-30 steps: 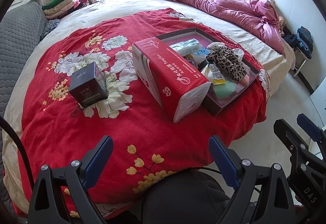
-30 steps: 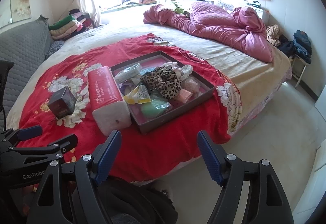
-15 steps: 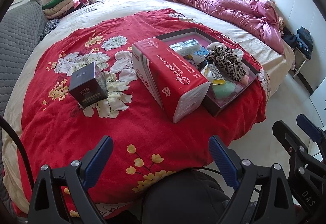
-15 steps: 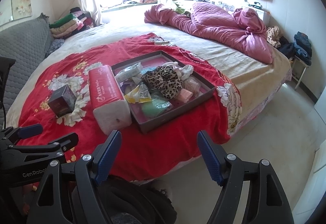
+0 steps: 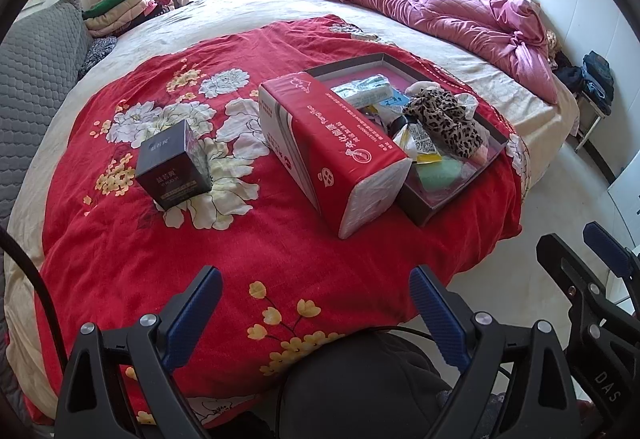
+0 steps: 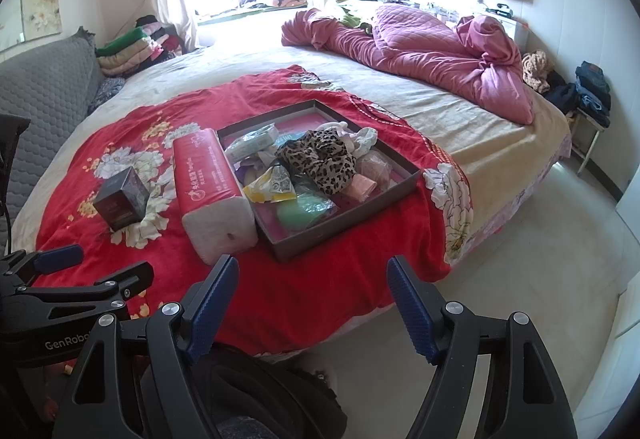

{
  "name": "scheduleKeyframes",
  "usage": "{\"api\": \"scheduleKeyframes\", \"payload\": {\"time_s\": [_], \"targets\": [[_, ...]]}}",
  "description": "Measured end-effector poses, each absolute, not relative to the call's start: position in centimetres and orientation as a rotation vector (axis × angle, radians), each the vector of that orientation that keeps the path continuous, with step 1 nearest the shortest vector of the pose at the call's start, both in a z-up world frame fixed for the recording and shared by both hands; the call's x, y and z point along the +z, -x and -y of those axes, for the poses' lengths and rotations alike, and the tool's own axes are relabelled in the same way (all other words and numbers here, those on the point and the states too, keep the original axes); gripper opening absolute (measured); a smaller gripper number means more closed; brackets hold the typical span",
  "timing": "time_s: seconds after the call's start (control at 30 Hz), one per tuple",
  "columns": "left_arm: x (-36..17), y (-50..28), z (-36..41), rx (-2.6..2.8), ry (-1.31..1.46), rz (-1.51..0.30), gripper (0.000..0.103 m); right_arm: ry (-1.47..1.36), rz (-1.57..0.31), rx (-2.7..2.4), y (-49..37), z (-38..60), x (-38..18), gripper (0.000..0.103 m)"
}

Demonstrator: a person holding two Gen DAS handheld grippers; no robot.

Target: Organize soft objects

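Leopard-print cloth heaped in tray near bed's foot edge. Left gripper and right gripper both released, empty, well short. Best approached from above, pinching the cloth's raised fold only.

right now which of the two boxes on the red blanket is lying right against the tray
The long red tissue pack: its side lies along the tray's left wall. The small dark cube box stands apart, further left on the red blanket.
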State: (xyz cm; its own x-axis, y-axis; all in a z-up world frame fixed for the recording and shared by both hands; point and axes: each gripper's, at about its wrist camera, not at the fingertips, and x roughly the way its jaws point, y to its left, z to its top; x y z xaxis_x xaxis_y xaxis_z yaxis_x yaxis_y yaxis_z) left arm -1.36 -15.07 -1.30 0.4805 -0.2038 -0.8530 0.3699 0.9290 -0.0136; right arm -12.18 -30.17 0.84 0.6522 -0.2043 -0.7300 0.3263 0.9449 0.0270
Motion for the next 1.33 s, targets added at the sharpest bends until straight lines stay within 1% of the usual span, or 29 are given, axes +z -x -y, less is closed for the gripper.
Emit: {"api": "scheduleKeyframes", "payload": {"time_s": [1.33], "targets": [[-1.49,1.21,14.76,-0.348,-0.182,-1.010,0.095,-0.153,-0.814,-0.302,12.02,29.96,0.58,0.078]]}}
